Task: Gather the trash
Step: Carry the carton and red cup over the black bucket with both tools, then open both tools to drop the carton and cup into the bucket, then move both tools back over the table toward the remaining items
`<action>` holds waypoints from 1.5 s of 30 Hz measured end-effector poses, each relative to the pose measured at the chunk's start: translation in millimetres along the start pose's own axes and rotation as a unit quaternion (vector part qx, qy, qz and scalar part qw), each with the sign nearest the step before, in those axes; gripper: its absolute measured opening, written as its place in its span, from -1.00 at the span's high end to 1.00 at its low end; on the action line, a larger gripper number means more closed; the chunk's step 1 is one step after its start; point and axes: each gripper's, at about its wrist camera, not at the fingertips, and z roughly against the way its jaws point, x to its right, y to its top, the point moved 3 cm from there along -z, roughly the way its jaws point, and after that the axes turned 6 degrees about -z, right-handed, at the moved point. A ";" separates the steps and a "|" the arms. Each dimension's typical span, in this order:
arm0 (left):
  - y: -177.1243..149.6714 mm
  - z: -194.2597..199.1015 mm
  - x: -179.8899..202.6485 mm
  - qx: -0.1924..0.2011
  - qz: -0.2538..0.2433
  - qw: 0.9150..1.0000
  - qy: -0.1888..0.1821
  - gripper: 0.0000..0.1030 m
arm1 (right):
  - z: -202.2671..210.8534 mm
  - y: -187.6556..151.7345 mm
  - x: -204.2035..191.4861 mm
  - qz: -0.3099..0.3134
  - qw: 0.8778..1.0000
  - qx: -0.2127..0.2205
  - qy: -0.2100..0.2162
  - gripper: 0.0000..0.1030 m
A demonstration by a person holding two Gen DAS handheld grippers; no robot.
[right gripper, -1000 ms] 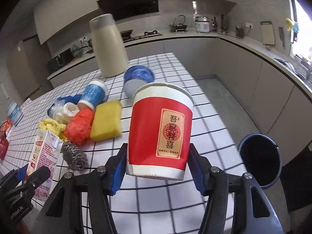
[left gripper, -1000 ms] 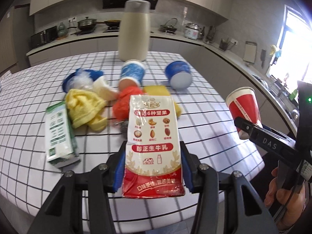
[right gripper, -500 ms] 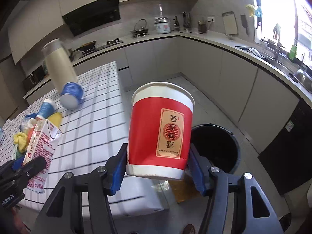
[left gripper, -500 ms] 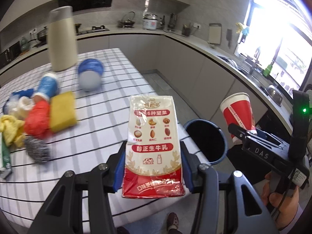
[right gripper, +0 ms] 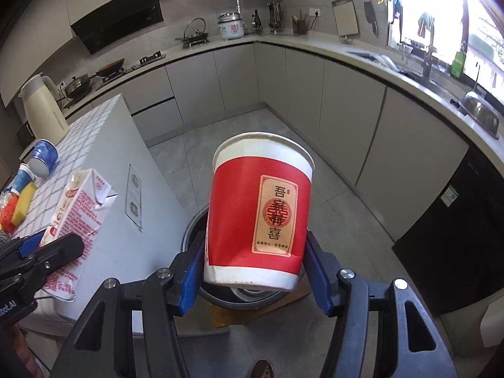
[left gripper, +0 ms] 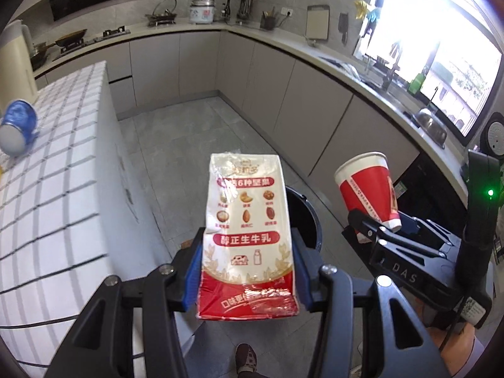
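Right wrist alone shows kettle [right gripper: 42,110] on table [right gripper: 104,132]

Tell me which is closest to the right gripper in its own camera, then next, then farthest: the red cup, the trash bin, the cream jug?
1. Red cup: held between the right gripper's jaws.
2. Trash bin: on the floor, just behind and below the cup.
3. Cream jug: far left, on the table's back end.

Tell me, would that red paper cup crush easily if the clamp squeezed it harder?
Probably yes. The red paper cup looks thin-walled, and a crease already shows low on its side by the right gripper, so it likely dents easily. It is probably light, as the pads alone hold it tilted above the trash bin.
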 end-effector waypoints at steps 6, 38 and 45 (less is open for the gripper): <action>-9.2 -61.2 7.5 -0.038 0.010 0.999 0.021 0.02 | -61.3 -5.8 24.7 0.010 0.999 -0.045 0.023 -0.18; 15.8 -72.7 39.8 -0.058 0.001 0.997 0.058 -0.24 | -108.8 5.9 47.8 0.012 0.997 -0.075 0.028 -0.39; 24.2 -28.9 37.2 -0.035 0.001 0.998 0.055 -0.24 | -66.0 20.1 38.8 0.006 0.998 -0.050 0.024 -0.40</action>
